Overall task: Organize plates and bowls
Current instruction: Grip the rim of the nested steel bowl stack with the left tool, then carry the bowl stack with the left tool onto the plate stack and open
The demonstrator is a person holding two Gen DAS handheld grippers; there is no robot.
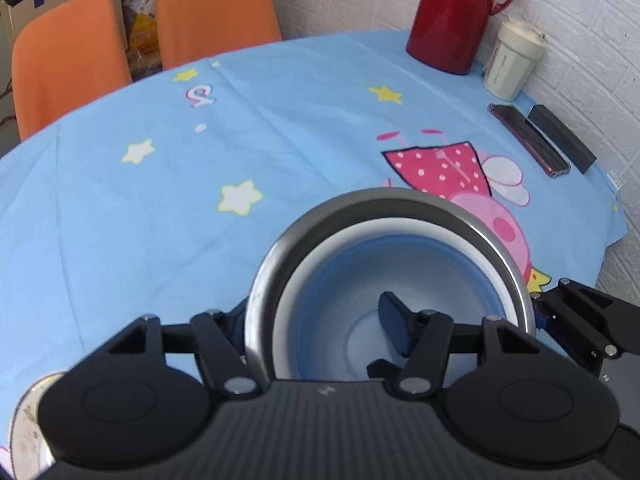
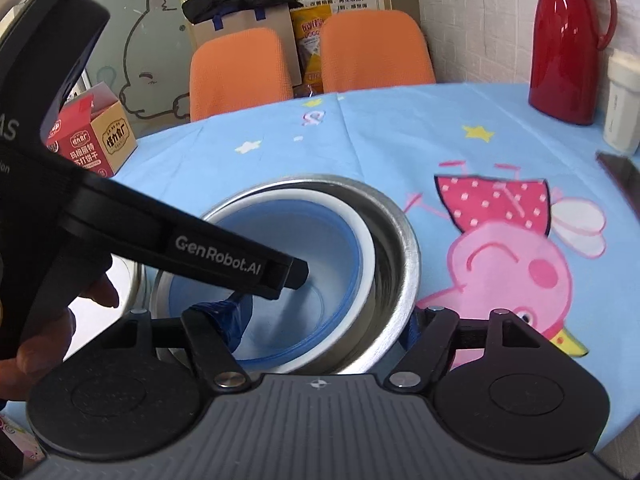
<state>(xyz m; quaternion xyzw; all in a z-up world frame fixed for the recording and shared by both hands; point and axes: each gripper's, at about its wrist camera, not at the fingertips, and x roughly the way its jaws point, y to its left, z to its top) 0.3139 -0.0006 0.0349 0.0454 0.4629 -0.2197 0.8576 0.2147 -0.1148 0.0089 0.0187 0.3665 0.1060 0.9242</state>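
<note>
A steel bowl point(image 1: 400, 200) point(image 2: 400, 248) holds a blue bowl with a white rim point(image 1: 340, 276) point(image 2: 316, 224) nested inside it, on the blue cartoon tablecloth point(image 1: 160, 220). My left gripper point(image 1: 316, 324) straddles the stack's left wall, one finger outside the steel and the other finger point(image 1: 394, 328) inside the blue bowl. It is shut on both walls. My right gripper point(image 2: 320, 322) clamps the right wall the same way, with its blue-taped finger point(image 2: 234, 316) inside. The left gripper's arm point(image 2: 224, 248) crosses the right wrist view, held by a hand point(image 2: 60, 312).
A red thermos point(image 1: 452, 12), a white cup point(image 1: 512, 60) and two dark bars point(image 1: 532, 140) stand near the wall at the back right. Orange chairs point(image 1: 64, 56) line the far edge. A snack carton point(image 2: 92, 136) sits at the left. Another metal dish rim point(image 1: 28, 420) shows at the near left.
</note>
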